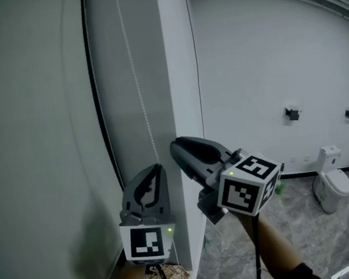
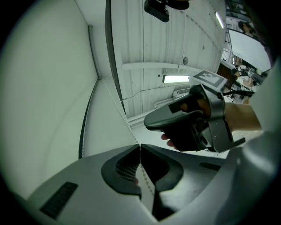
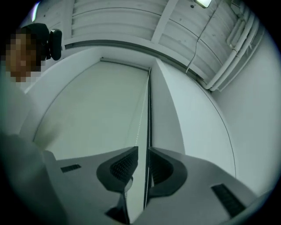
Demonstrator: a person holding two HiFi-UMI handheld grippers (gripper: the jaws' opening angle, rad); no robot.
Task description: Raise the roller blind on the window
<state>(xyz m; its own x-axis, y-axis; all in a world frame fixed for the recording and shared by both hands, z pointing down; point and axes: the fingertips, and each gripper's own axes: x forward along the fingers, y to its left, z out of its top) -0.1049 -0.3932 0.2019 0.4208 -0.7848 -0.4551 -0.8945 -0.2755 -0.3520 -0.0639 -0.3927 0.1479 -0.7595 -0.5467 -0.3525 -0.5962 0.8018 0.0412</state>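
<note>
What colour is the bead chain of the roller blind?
The bead chain is white; the head view shows it best.

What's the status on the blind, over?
Left tongs shut on bead chain. Right tongs apart, a chain strand in the gap. Roller blind down. Nothing blocking.

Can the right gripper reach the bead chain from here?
Probably yes. The right gripper is open, a strand of the bead chain seems to run through its gap, and nothing blocks it. The left gripper is shut on the chain.

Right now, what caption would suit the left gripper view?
Left gripper shut on the bead chain beside the roller blind, right gripper close by.
</note>
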